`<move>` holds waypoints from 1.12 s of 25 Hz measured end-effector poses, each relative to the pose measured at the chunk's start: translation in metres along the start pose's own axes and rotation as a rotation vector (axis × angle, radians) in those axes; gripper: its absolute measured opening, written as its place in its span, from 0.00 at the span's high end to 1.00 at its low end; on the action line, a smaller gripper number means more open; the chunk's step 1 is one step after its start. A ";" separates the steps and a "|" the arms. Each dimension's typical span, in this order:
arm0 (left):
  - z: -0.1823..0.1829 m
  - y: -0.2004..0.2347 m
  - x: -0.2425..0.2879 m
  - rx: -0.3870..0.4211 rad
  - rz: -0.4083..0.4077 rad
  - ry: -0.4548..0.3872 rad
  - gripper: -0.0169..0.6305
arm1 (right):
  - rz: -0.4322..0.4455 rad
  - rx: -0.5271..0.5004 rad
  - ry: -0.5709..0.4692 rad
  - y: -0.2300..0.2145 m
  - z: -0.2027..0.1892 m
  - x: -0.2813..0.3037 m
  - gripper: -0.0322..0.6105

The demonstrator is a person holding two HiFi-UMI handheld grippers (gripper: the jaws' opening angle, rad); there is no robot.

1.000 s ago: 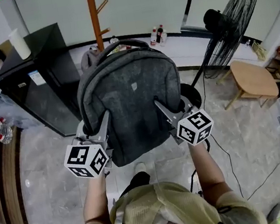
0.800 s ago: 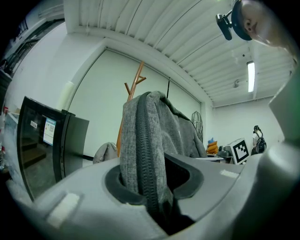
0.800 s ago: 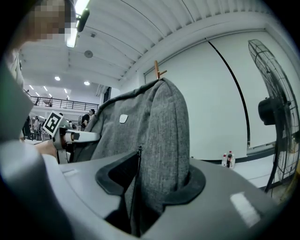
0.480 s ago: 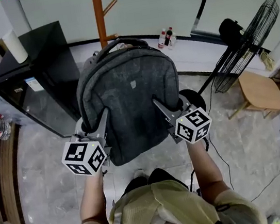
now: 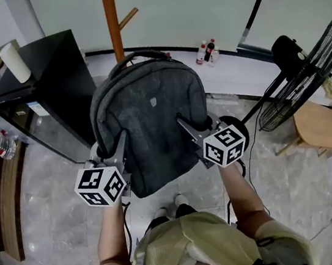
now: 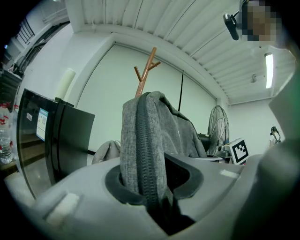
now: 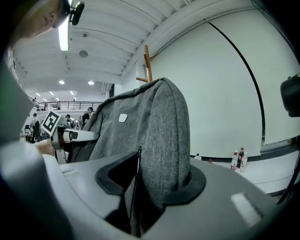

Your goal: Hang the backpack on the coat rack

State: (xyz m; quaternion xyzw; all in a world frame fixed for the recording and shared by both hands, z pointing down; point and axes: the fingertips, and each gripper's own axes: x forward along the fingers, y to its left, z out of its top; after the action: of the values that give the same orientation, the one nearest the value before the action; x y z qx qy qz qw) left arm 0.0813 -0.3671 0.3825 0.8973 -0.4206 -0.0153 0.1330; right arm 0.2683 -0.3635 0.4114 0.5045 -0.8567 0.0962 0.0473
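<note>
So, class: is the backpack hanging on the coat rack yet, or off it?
Off it: the backpack is clamped between the left gripper and right gripper, short of the coat rack.

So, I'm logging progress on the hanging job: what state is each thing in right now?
backpack: held upright off the floor, not yet hung.
coat rack: upright, visible pegs bare.
left gripper: shut on the backpack's left side.
right gripper: shut on its right side.
fan: standing; spinning or not, cannot tell.
paper roll: upright on the black cabinet.
</note>
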 end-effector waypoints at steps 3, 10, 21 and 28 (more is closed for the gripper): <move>-0.004 -0.001 0.015 -0.013 0.027 0.002 0.82 | 0.024 -0.002 0.013 -0.018 -0.001 0.009 0.66; -0.013 0.009 0.037 -0.017 0.081 0.028 0.82 | 0.072 0.030 0.037 -0.039 -0.013 0.034 0.66; -0.027 0.027 0.056 -0.042 0.132 0.035 0.82 | 0.124 0.031 0.062 -0.055 -0.025 0.061 0.66; -0.037 0.035 0.062 -0.048 0.145 0.043 0.82 | 0.141 0.045 0.072 -0.061 -0.036 0.072 0.66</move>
State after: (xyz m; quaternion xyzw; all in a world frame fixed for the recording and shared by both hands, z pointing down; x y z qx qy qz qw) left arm 0.1002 -0.4277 0.4321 0.8613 -0.4809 0.0036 0.1640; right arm 0.2860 -0.4461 0.4668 0.4403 -0.8854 0.1363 0.0597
